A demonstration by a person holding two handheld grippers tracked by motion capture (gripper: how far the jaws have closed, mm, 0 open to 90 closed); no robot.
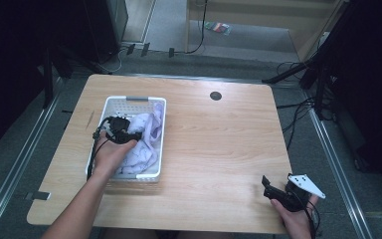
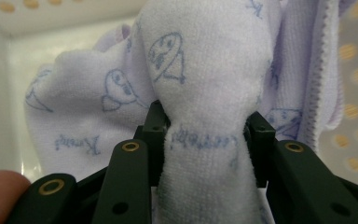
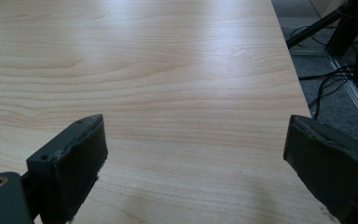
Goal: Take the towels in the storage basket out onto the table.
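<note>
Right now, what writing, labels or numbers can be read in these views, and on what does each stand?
Blue script under a drawing on the lilac towel, lower left: upside down, too blurred to read.
Blue script on the towel fold pinched by the left gripper: blurred, unreadable.
White basket, wooden table, right gripper: no text visible.

A light wooden table (image 1: 219,149) carries a white perforated basket (image 1: 160,130) at its left.

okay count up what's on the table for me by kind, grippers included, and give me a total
Towels: 1, the lilac printed towel, lying in the basket and pinched by the left gripper
Baskets: 1, the white basket
Grippers: 2, the left one and the right gripper, open over bare table
Total: 4
</note>
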